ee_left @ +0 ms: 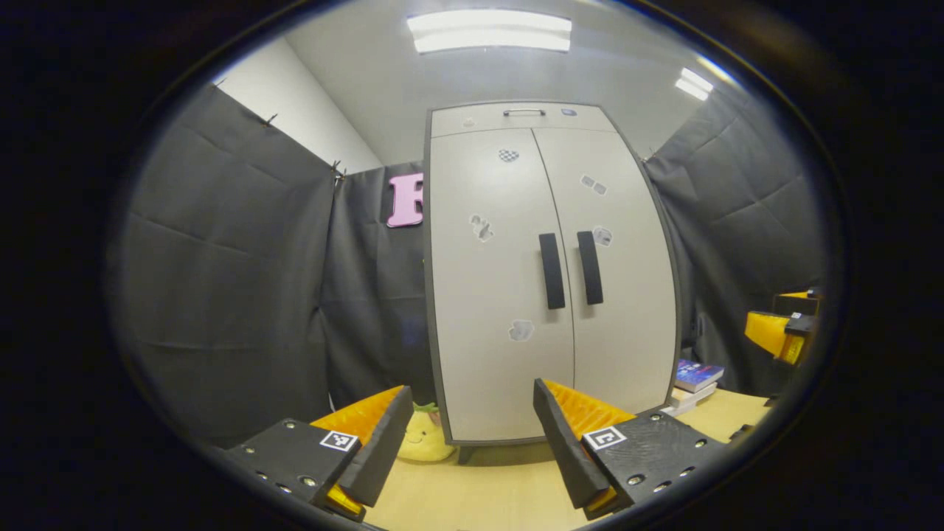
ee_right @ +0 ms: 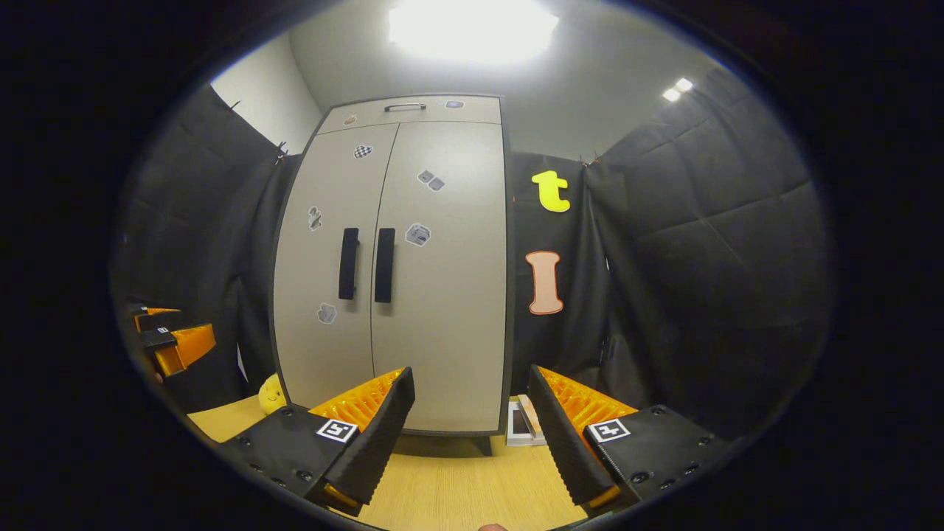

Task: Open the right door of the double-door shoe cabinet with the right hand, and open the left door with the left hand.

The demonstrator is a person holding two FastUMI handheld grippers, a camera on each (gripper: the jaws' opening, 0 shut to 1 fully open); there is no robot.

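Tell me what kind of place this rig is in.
Likely a staged recording booth, not a home: dark cloth walls pinned around a double-door shoe cabinet standing on a light wood surface, with a plush toy and books beside it under ceiling lights.

No words or numbers can be read: the stickers on the shoe cabinet (ee_left: 549, 273) doors ahead of the tongs are too small to make out.

recording booth | black cloth walls (ee_left: 221, 280) | ceiling lights (ee_left: 490, 31)
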